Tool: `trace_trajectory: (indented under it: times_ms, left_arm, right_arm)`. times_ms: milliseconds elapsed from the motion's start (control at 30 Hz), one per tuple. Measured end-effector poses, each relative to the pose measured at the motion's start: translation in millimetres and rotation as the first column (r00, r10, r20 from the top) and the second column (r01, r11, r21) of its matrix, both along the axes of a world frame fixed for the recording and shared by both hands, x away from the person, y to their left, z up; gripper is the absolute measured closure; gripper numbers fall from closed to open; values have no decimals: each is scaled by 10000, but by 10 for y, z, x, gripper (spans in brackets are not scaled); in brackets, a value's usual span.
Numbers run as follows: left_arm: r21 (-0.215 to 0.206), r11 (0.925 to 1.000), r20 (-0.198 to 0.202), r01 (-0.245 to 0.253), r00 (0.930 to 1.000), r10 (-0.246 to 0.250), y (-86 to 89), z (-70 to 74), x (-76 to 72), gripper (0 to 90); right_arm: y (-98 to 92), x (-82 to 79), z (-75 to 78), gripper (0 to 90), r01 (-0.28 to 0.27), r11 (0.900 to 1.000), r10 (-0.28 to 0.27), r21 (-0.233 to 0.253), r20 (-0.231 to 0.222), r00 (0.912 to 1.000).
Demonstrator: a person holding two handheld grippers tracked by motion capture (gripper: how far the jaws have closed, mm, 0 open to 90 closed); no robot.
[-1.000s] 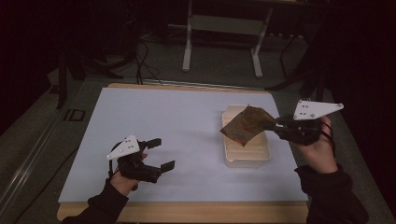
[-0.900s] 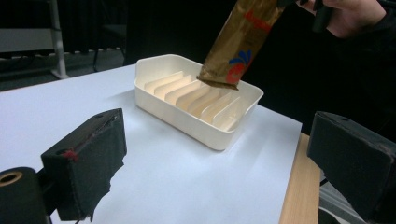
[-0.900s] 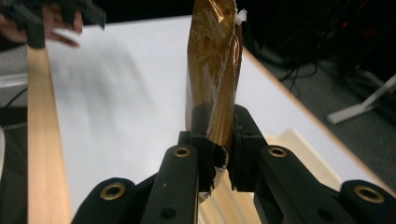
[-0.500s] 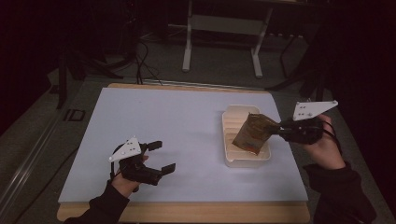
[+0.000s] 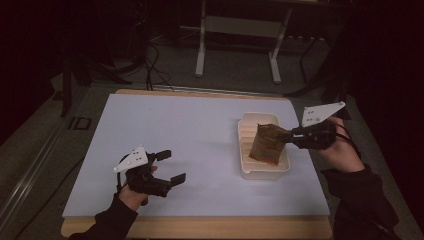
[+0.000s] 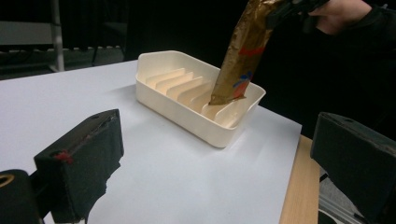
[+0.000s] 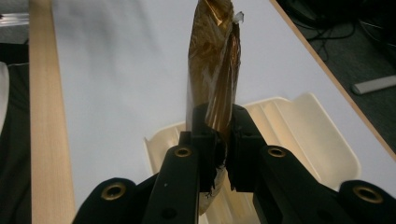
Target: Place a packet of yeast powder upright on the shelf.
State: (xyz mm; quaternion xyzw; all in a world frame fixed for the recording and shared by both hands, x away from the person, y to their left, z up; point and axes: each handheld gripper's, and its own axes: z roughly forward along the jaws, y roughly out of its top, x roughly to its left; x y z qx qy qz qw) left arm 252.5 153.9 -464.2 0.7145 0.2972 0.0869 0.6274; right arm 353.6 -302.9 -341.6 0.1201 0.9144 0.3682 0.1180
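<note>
Right claw [image 5: 286, 136] pinches the gold packet [image 5: 265, 144] upright; lower it straight between the ribs of the cream tray [image 5: 246, 131] near the table's right edge. Left claw [image 5: 169, 166] idles wide.

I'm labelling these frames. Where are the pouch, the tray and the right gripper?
pouch [image 6: 236, 60]: left gripper view, middle of its golden face.
tray [image 5: 243, 150]: high view, its left wall.
right gripper [image 5: 286, 135]: high view, between its fingertips, shut on the pouch's top edge.
</note>
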Motion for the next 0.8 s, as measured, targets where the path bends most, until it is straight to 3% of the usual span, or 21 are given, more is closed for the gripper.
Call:
trace_trajectory:
  times_ms: [200, 567, 800]
  left_arm:
    - [206, 9998, -40, 35, 10000, -35, -17, -28, 8, 34]
    - [282, 9996, -61, 48, 10000, -47, -18, -55, 4, 34]
    - [318, 9995, -168, -2, 9999, 7, -12, -78, 12, 34]
  right_arm:
    - [93, 66, -60, 831, -284, 9995, 283, -143, -95, 9996]
    - [175, 119, -182, 833, -450, 9977, 461, 504, -209, 9987]
    - [160, 153, -436, 834, -316, 9975, 358, 633, -651, 9972]
